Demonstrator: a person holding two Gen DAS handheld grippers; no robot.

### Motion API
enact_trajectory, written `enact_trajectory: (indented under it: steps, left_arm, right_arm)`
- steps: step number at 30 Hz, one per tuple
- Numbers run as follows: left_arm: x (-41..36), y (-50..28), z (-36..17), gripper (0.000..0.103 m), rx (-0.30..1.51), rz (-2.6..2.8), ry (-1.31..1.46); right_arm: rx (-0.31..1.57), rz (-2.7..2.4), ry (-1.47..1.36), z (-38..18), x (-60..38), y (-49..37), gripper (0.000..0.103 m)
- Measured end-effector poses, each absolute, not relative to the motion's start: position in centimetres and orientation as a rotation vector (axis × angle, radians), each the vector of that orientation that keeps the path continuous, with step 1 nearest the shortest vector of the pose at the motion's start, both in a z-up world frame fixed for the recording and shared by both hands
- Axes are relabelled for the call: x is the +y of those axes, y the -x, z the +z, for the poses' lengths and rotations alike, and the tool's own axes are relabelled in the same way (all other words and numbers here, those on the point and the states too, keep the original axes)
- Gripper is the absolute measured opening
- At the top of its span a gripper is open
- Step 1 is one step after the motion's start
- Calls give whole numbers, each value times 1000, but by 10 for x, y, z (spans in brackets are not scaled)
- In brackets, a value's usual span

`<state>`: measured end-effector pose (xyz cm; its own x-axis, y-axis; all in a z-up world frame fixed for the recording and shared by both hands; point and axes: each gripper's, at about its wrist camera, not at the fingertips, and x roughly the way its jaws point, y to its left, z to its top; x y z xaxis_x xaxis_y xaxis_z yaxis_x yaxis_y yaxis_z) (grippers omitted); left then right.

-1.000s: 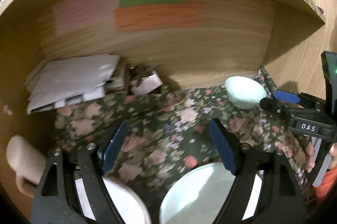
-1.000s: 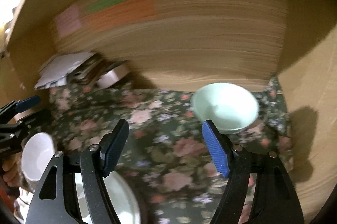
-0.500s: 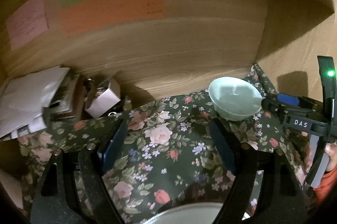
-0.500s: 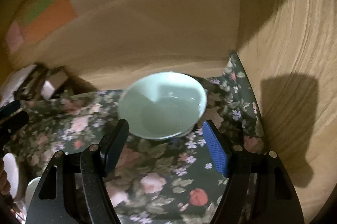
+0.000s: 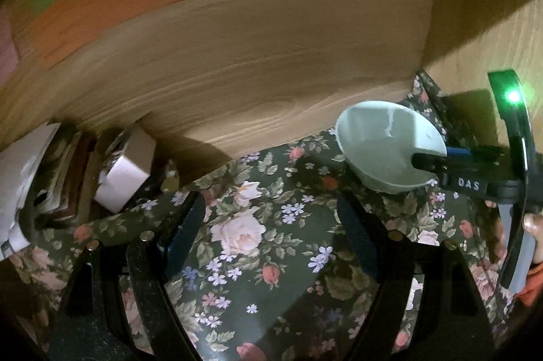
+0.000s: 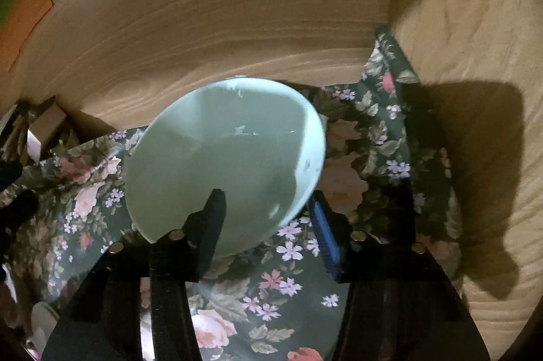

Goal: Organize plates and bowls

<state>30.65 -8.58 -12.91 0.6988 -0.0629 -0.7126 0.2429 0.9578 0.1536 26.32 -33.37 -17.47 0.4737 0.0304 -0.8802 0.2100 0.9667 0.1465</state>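
The right gripper (image 6: 268, 218) is closing its jaws over the near rim of the pale green bowl (image 6: 224, 157), one finger reaching inside the bowl and the blue-padded finger (image 6: 322, 235) standing just outside its wall; whether the pads are already pressing on the rim cannot be told. The bowl is sitting on the floral cloth (image 5: 271, 259) near the back right corner of a wooden shelf recess, and it appears slightly tilted. The left gripper (image 5: 268, 235) is hovering above bare cloth with its fingers wide apart and nothing between them. Judged from this, the task is at an early stage: a single bowl is being taken, and no stacked or sorted plates are showing in either view. Room is tight behind and to the right, where the wooden back wall (image 5: 271, 72) and side wall (image 6: 475, 123) are standing close to the bowl; papers and a small white box (image 5: 124, 174) are crowding the left corner. The open cloth toward the front is offering the clearest way out.
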Motion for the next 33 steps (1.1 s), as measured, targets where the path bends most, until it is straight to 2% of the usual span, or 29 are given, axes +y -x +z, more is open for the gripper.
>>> enact_trajectory:
  steps: [9, 18, 20, 26, 33]
  left_arm:
    - [-91, -317, -144, 80, 819, -202, -234]
    - [-90, -328, -157, 79, 913, -198, -207]
    - [-90, -330, -166, 69, 949, -201, -203]
    - [-91, -333, -184, 48, 1033, -195, -197]
    - [-94, -337, -198, 29, 1083, -220, -189]
  right_arm:
    - [1095, -26, -195, -173, -319, -262, 21]
    - [1117, 101, -151, -173, -282, -247, 17]
    - [1118, 113, -149, -173, -280, -242, 17]
    - [1117, 116, -168, -170, -282, -233, 17]
    - [1108, 123, -186, -178, -272, -234, 20]
